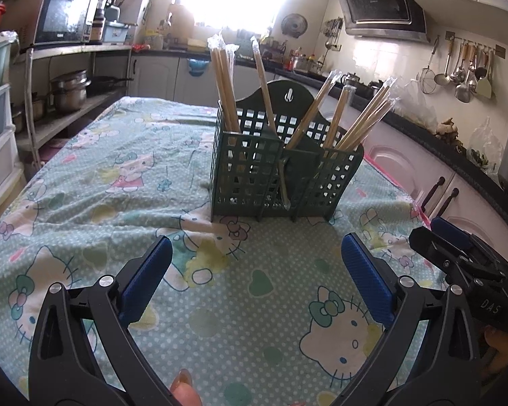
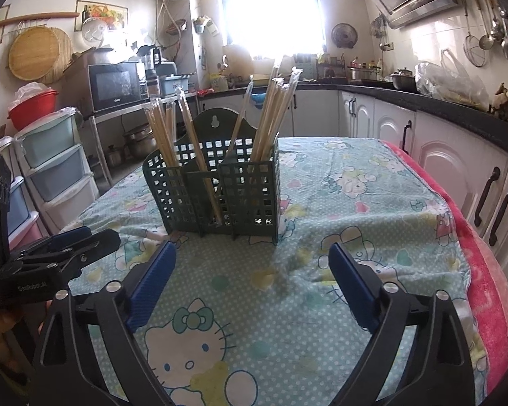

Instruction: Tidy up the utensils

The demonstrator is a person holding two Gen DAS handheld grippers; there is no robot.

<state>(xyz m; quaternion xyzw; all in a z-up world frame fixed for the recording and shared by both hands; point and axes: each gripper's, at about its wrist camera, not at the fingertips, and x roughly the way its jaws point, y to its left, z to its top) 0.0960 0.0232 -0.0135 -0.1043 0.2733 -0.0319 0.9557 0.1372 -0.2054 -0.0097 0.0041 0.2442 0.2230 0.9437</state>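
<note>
Chopsticks [image 1: 355, 118] in plastic sleeves stand in your green basket [image 1: 254, 169] on the cloth-covered table [image 1: 118, 169]; your left gripper [image 1: 256, 264] and right gripper [image 2: 252, 264] gape wide before it, both holding nothing.

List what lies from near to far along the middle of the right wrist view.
Open right tool with blue pads, nothing between them → cartoon-cat printed green tablecloth → dark green plastic lattice utensil caddy holding plastic-wrapped wooden chopsticks → white-door kitchen counter → bright window.
</note>
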